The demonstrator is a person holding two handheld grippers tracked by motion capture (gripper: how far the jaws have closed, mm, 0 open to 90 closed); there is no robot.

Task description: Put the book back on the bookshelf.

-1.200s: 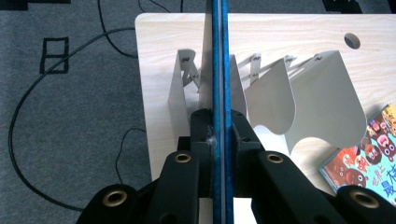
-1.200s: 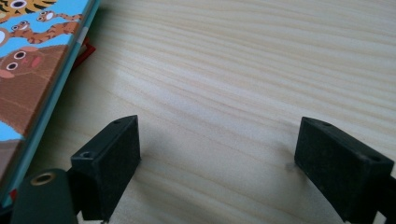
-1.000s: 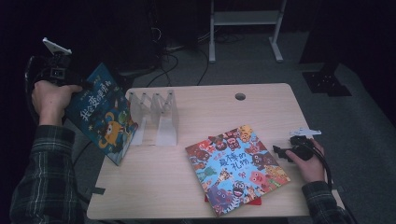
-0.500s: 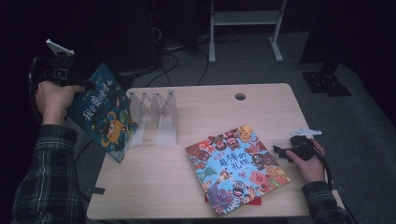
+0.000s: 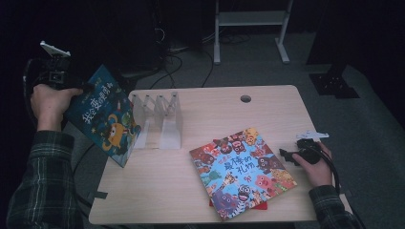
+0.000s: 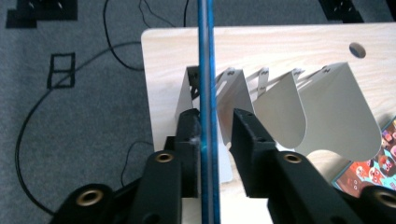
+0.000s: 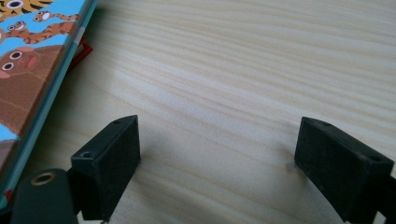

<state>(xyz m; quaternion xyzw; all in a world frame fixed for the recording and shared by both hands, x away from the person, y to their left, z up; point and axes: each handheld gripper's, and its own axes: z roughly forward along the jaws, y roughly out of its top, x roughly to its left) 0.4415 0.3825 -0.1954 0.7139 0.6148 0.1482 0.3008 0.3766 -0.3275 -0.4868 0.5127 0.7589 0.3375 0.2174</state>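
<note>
At table's left edge, raised clear of the surface: blue picture book, cover facing the high camera, lower corner hanging past the table rim. Held by the left gripper, clamped on the book's upper left corner. The left gripper view sights along the book edge-on, a thin blue line between the two black jaws; one jaw presses the board, while the other seems to stand a hair off it, though the angle is too shallow to be sure. Held upright and thin-edge-forward, presumably so it can slide down into a slot.

Just beside it, on the table: white file rack, several upright dividers fanned in a row. The book's edge lines up with the leftmost gap, judged the intended compartment.

Centre-right, lying flat: second picture book, bright cartoon animals on the cover, stacked on a red item of which only slivers show. Likely next for the rack.

Right edge of table: right gripper, jaws spread wide and grasping nothing, resting low over bare wood just beside the flat book's edge. Parked there, by the look of it, ready to take that book when the left one is shelved.
</note>
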